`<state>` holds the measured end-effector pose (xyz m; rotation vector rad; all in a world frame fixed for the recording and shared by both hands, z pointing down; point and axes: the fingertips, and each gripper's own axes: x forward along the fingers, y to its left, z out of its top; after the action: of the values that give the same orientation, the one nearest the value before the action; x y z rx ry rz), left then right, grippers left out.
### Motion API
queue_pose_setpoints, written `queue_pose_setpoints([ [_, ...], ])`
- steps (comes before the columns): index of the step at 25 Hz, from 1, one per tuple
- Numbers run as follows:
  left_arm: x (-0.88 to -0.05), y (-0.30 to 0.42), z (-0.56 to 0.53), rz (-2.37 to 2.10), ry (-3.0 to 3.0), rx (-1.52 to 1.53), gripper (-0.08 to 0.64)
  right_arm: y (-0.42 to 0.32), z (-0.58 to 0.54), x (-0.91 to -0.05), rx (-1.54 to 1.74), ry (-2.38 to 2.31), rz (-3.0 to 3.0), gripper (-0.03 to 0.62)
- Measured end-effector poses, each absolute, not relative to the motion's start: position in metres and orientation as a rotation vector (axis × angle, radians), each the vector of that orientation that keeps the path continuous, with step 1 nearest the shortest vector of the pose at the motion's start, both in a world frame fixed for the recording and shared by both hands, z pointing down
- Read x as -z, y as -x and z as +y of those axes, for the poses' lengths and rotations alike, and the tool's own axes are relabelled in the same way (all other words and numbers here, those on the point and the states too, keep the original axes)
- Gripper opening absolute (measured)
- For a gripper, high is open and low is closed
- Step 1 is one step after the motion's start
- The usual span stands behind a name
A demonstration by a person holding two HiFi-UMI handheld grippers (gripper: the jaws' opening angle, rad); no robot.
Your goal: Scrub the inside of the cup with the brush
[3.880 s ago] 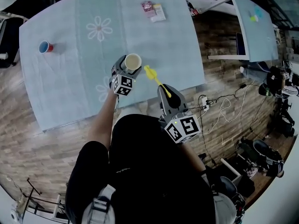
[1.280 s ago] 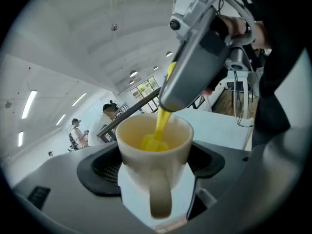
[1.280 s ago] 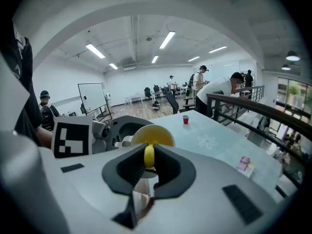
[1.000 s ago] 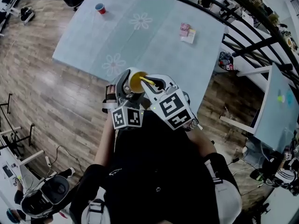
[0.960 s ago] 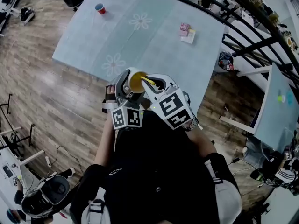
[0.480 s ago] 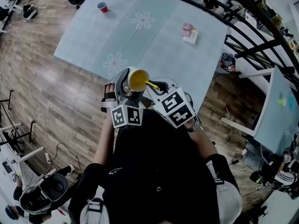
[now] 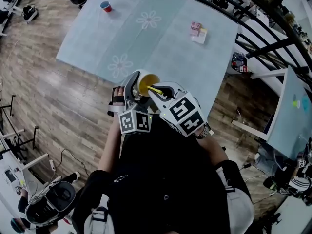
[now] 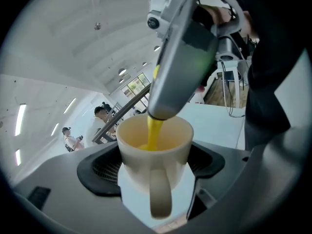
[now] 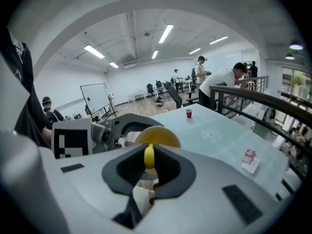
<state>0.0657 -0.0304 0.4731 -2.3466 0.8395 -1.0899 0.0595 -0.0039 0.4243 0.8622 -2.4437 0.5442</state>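
Observation:
A cream cup point(image 7: 147, 83) is held off the table near my body, my left gripper point(image 7: 131, 89) shut on its sides. In the left gripper view the cup point(image 8: 153, 152) sits between the black pads with its handle toward the camera. The yellow brush point(image 8: 154, 130) reaches down into it from my right gripper point(image 8: 178, 67) above. The brush handle point(image 9: 149, 156) is clamped between the jaws of my right gripper point(image 9: 149, 161), with the cup's rim point(image 9: 163, 136) just beyond. The brush handle point(image 7: 155, 90) enters the cup's mouth, and its head is hidden inside.
The pale blue table point(image 7: 161, 38) lies ahead, with a small red cup point(image 7: 105, 6) at its far left corner and a pink packet point(image 7: 196, 29) at the far right. A black railing point(image 7: 263, 23) runs to the right. Wooden floor point(image 7: 58, 101) lies on the left.
Earlier the brush was outside the cup, over the table's near edge. Now the cup is held up close to my body with the brush inside. Over the last second both shifted only slightly.

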Motion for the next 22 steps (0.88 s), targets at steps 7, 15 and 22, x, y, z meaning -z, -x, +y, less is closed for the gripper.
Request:
queue_pose_setpoints([
  [7,-0.475,-0.062,-0.034,0.848,2.345,1.092,0.402,-0.081,-0.025,-0.416,-0.556,-1.041,-2.467,0.04],
  [15,-0.474,-0.048,-0.037,0.884,2.318,1.116,0.402,-0.079,-0.022,-0.429,-0.528,-1.022,-2.409,0.04],
  [22,-0.477,-0.036,-0.045,0.938,2.313,1.126,0.402,-0.067,-0.003,-0.444,-0.545,-0.848,-2.372,0.04],
])
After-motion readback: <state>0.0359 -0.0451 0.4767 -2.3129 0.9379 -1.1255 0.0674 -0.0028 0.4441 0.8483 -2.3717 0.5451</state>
